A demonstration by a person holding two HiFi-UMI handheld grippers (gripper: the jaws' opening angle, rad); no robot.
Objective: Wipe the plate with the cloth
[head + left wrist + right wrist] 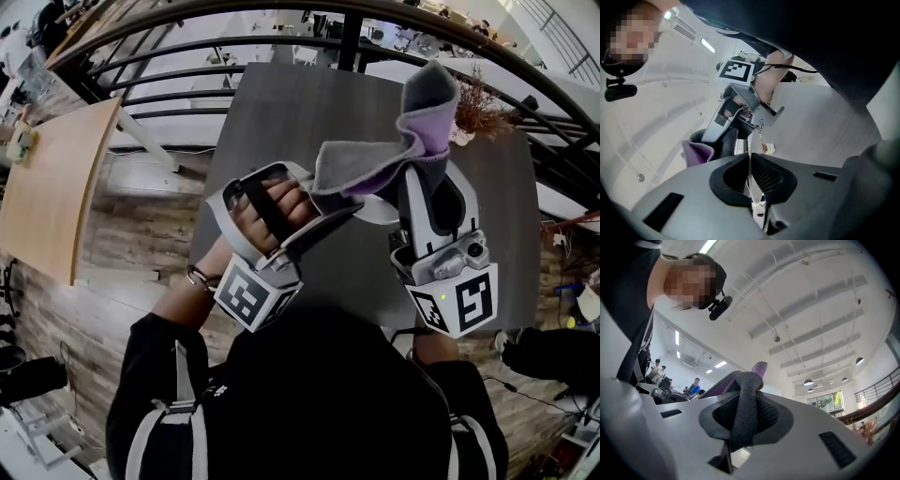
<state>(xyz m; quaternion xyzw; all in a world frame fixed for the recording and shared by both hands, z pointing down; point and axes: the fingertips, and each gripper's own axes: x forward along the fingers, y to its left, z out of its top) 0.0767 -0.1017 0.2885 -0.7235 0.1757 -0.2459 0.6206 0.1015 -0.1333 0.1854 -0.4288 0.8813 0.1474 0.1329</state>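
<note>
A person in black sleeves holds both tools up over a dark grey counter (281, 112). The plate (750, 171) is off the counter, held on edge in the left claw (751, 180). In the left gripper view it shows only as a thin white rim running between the two black pads, which are pinched almost together on it.

The cloth (375, 159), grey on one face and purple on the other, is clamped in the right claw (740, 416). A thick grey fold fills the gap between those jaws. From there it drapes leftward over the tip of the left claw and the plate it carries, and one corner stands up above the right tool.

The left hand (267, 211) grips its handle knuckles up, with a band (199, 278) on the wrist, and that tool is angled forward and to the right. The right tool points ahead and tilts upward, and its hand cannot be seen beneath it.

Counter top shows on all sides of the two tools. A sprig of dried twigs (483, 108) stands near the far right corner, and a black railing (187, 56) curves beyond the far edge.
</note>
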